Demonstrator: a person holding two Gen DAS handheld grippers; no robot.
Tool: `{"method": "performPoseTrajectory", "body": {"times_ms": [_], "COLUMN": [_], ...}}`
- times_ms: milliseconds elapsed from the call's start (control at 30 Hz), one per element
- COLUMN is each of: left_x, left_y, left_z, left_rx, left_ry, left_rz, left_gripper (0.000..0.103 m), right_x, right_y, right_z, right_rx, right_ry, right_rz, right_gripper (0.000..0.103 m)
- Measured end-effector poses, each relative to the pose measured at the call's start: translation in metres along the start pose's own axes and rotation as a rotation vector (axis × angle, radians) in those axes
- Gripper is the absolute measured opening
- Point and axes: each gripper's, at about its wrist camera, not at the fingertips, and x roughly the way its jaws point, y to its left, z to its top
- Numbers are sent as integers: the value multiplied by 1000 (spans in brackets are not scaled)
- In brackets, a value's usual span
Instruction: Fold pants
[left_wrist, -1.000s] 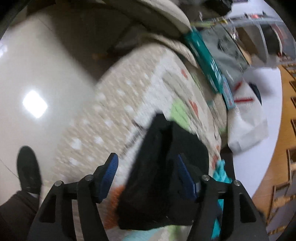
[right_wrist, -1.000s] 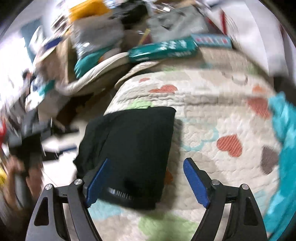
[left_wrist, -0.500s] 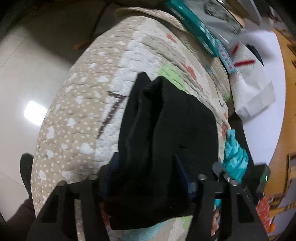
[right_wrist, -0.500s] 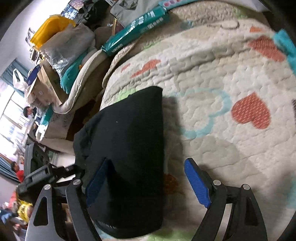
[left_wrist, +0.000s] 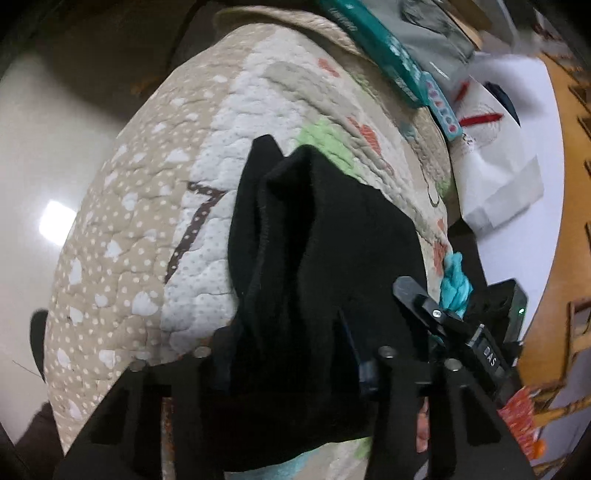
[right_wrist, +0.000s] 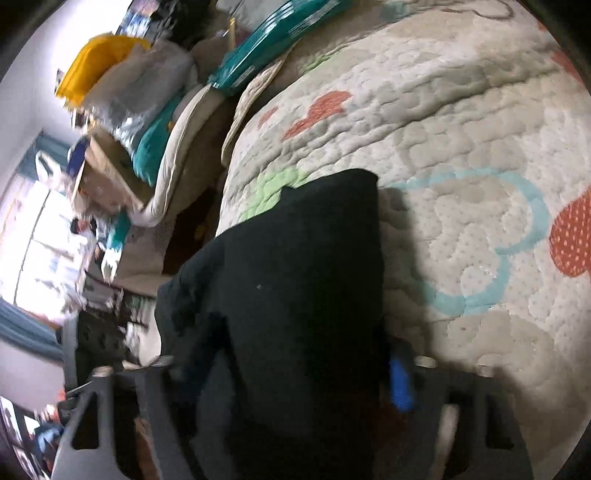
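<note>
The left hand-held gripper (left_wrist: 284, 347) has its fingers drawn in around the near edge of the black pants (left_wrist: 314, 258), with thick cloth bunched between them. It appears to be clamped on the fabric. The right hand-held gripper (right_wrist: 291, 373) sits on the same near edge. Its blue pad (right_wrist: 400, 380) presses against the side of the cloth, while its other finger is hidden behind the fabric, so it seems to be gripping too, though the blur leaves some doubt.

The pants lie as a compact, already folded bundle on a quilted bed cover (right_wrist: 461, 155) printed with hearts and rings. They rest close to the cover's edge, which drops toward a shiny floor (left_wrist: 44, 147). Beyond the pants, at the far end of the cover, a long teal box (left_wrist: 380, 48) rests on a cushion.

The step in hand looks like a late fold or a final tidying, with both grippers on the near edge. The next move likely calls for lifting that edge evenly with both grippers and carrying it over toward the teal box, keeping the layers aligned so that the bundle does not slide off the cover's edge.
</note>
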Motion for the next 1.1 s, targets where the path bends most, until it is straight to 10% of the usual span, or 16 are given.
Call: {"method": "performPoseTrajectory", "body": {"times_ms": [133,600,833,1100], "left_x": [-4,14,30,25], "left_y": [-10,-37,-13,11], "left_z": [2,75,84,82], "left_rx": [21,22,-70,-198], "left_ry": [-20,-111,-61,-26], "left_rz": [-4,-2,66,-39], "left_gripper": [39,39,57,66], "right_x": [-13,-18,9,-22], "right_y": [17,45,4,-12], "right_z": [5,73,75,67], "right_rx": [-41,-179,-119,-49], "right_ry": [-17,-98,-85,-147], "right_rz": [-2,-102,-252,-224], "right_gripper": [40,36,74,80]}}
